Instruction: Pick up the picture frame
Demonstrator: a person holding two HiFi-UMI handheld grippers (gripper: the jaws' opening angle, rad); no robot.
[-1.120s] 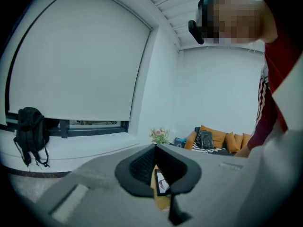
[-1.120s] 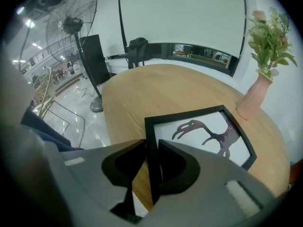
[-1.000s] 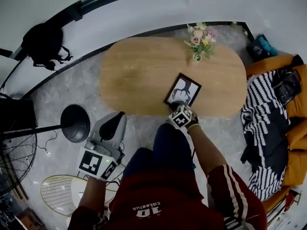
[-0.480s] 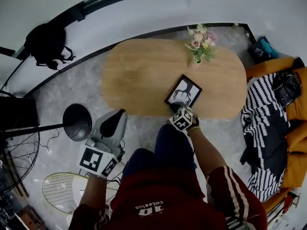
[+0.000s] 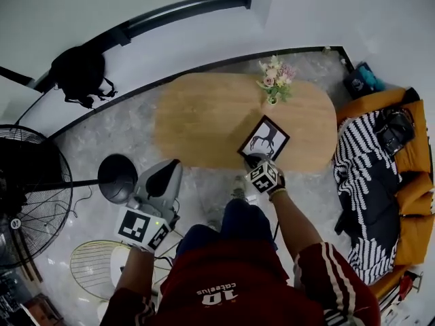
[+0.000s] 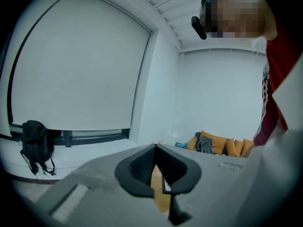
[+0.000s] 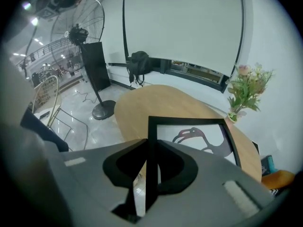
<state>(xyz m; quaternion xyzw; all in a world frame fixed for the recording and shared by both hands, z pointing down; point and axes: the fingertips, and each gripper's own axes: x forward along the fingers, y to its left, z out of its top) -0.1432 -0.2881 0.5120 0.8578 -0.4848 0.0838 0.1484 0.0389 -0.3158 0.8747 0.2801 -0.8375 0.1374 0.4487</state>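
Picture frame hangs over the wooden table's near edge, with bare tabletop to its left. The right gripper's jaws, just closing, clamp its near rim. It has a black border and a dark bird print. The left gripper's jaws are together and empty.

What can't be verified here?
Head view: black picture frame's near corner, behind the right gripper, whose jaws have just been closing on its edge.
Right gripper view: the bird print's lower part, behind the gripper body.
Left gripper view: oval wooden table, only a sliver past the left gripper.
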